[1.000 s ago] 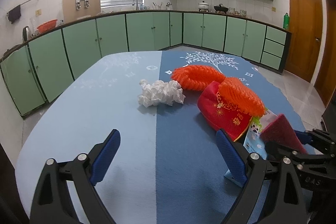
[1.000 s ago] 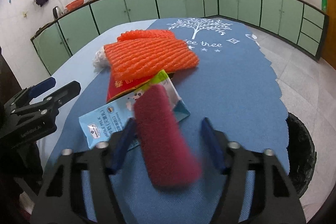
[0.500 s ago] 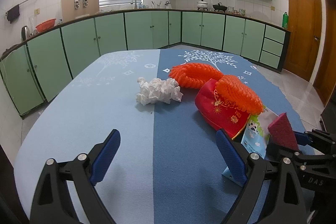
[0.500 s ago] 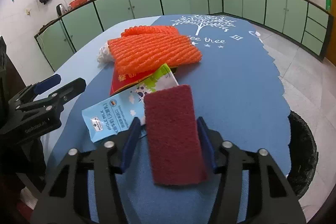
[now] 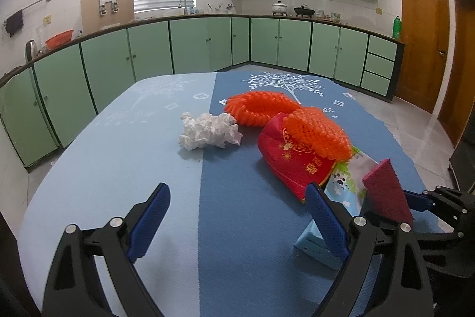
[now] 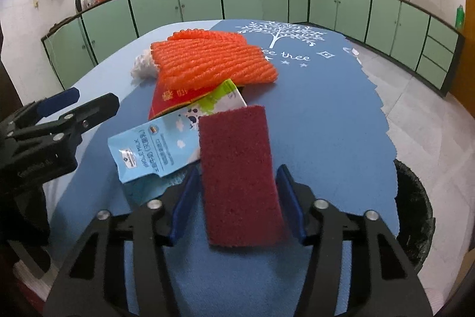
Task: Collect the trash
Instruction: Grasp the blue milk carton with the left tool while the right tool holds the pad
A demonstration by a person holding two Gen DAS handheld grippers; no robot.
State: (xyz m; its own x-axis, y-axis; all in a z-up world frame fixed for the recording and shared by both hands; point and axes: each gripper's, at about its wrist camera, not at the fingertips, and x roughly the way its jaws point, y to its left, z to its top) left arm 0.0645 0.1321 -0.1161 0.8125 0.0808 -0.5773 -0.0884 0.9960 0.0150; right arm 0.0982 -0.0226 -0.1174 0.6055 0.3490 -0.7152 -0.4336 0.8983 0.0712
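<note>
My right gripper (image 6: 237,198) is shut on a dark red scouring pad (image 6: 237,168) and holds it above the blue tablecloth (image 6: 320,115); the pad also shows in the left wrist view (image 5: 386,192). My left gripper (image 5: 237,222) is open and empty over the table. Trash lies ahead: a crumpled white tissue (image 5: 209,131), two orange foam nets (image 5: 317,132), a red packet (image 5: 294,165) and a blue milk carton (image 6: 148,150).
A black trash bin (image 6: 415,213) stands on the floor at the table's right edge. Green cabinets (image 5: 193,46) line the far walls. A wooden door (image 5: 421,40) is at the right.
The right gripper has lifted the scouring pad higher and steadied it; the pad now stands more upright. The left gripper has barely moved.
</note>
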